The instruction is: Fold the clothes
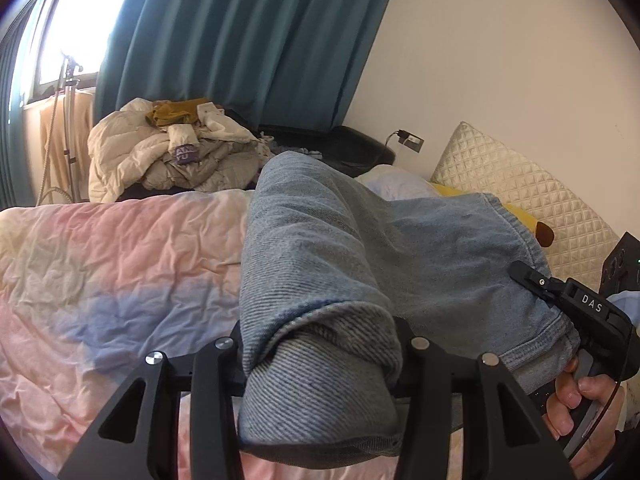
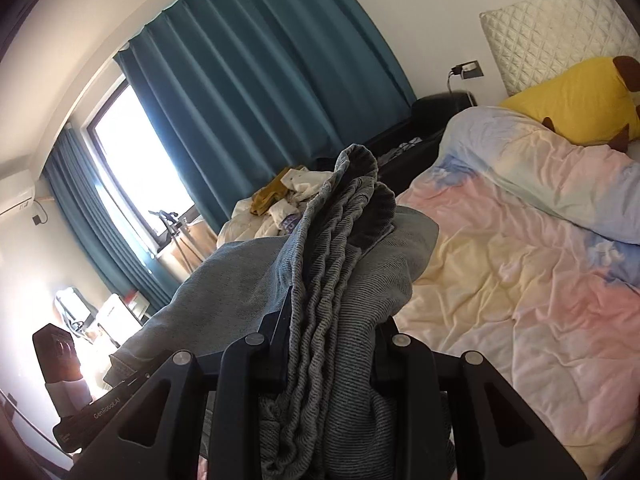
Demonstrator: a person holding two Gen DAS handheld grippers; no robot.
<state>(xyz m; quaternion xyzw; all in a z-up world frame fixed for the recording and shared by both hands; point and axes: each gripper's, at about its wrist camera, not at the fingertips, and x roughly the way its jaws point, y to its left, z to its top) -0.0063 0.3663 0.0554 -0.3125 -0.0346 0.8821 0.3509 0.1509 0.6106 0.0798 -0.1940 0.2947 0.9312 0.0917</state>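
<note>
Fingers: left gripper (image 1: 320, 364) clamped on a thick fold of the jeans (image 1: 360, 248) | right gripper (image 2: 324, 360) clamped on a bunched edge of them | jeans: held up between both, above the pastel duvet (image 1: 112, 264) | behind: teal curtain (image 1: 248, 40), heap of clothes (image 1: 168, 152)

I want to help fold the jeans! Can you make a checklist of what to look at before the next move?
1. Left tool clamped on the jeans: ok.
2. Right tool clamped on bunched denim: ok.
3. Jeans lifted above the pastel duvet: ok.
4. Bare duvet to lay them on: ok, open space in the right wrist view.
5. Legs hanging flat and lined up: not ok, the fabric is bunched and creased at both tools.
6. Jeans clear of the yellow plush toy by the quilted pillow: cannot tell.
</note>
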